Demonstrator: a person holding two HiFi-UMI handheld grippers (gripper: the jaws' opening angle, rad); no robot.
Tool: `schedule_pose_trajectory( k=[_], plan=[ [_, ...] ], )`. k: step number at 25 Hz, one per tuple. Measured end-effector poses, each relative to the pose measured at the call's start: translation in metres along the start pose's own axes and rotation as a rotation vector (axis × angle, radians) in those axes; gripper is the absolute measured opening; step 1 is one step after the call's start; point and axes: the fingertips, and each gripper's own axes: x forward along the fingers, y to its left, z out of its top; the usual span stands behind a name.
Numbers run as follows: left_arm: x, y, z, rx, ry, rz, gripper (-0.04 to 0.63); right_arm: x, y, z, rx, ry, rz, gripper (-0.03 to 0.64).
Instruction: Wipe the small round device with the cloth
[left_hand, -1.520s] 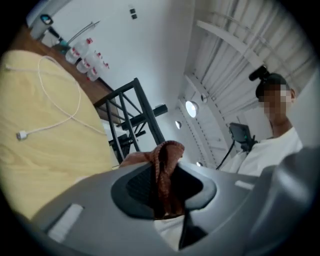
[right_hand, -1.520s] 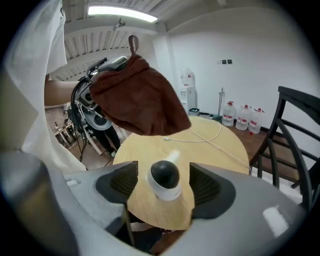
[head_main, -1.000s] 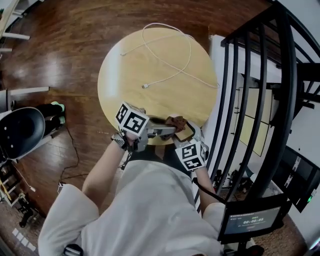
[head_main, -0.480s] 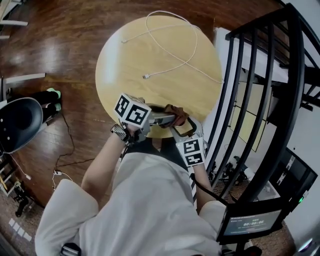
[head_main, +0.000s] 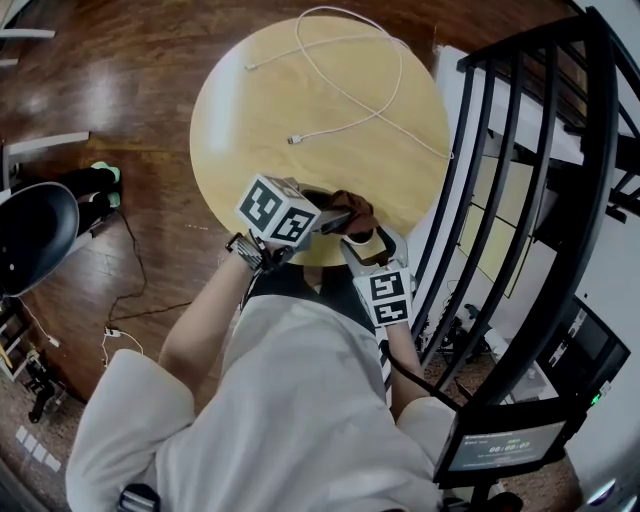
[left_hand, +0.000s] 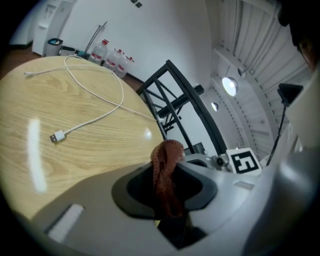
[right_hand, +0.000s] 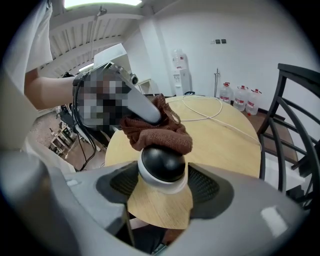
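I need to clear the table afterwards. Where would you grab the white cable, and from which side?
Probably the USB plug at the free end of the cable. It is the one stiff, blocky part, and it lies flat on bare table, clear of the loop. Come from straight above, with the jaws across its narrow sides.

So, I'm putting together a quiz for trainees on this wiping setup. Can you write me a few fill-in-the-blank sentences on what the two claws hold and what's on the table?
1. The left claw is shut on a cloth coloured ____.
2. The right claw grips a round device whose dome is ____.
3. A white ____ lies loose on the table.

Missing words: brown; black; cable.
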Motion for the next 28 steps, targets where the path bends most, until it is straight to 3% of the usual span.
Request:
schedule_pose_trajectory(
  k=[12,18,28],
  plan=[
    [0.014,0.029,-0.003,0.057,0.067,0.122,0.106,-0.001,-0.002,0.004,0.006,-0.006,0.009,0.31],
    [0.024,0.042,-0.009,0.044,0.107,0.132,0.106,-0.001,-0.003,0.004,0.017,-0.007,0.017,0.31],
    [0.041,0.062,-0.021,0.225,0.236,0.283,0.104,-0.001,-0.005,0.0,0.077,-0.02,0.003,0.31]
  ],
)
